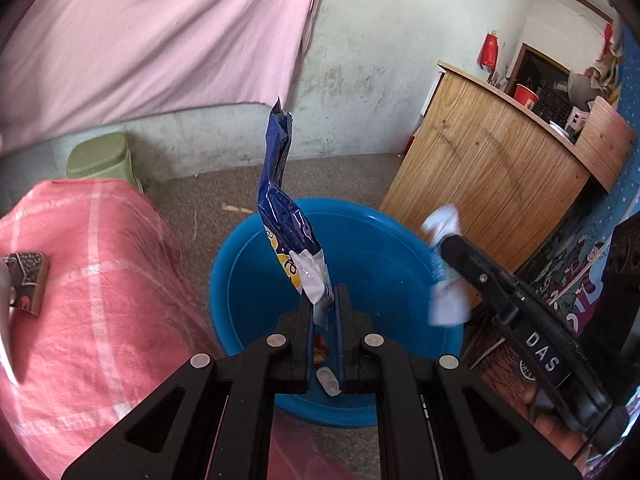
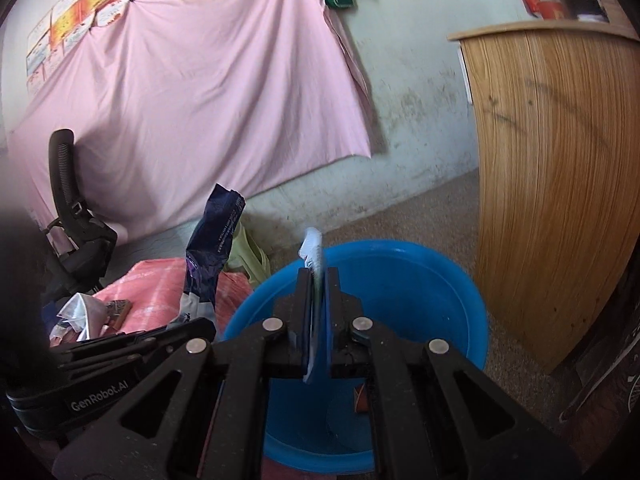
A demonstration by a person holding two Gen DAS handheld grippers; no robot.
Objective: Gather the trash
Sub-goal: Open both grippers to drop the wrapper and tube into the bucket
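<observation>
A blue plastic basin [image 1: 384, 264] stands on the floor below both grippers. My left gripper [image 1: 324, 292] is shut on the lower end of a crumpled dark blue snack wrapper [image 1: 280, 216], which stands upright above the basin. To its right, my right gripper [image 1: 444, 248] hangs over the basin rim, shut on a white and light blue wrapper [image 1: 448, 308]. In the right wrist view that thin wrapper [image 2: 312, 246] sticks up between the jaws of the right gripper [image 2: 318, 274] above the basin [image 2: 420, 280]. A small white piece [image 1: 329, 380] and a red scrap [image 2: 361, 398] lie inside the basin.
A pink checked sack [image 1: 100, 280] lies left of the basin, with a brown packet [image 1: 28, 280] and crumpled litter [image 2: 80, 312] on it. A wooden counter [image 1: 492, 172] stands close on the right. A green stool [image 1: 102, 156] and a black office chair [image 2: 72, 220] stand by the wall.
</observation>
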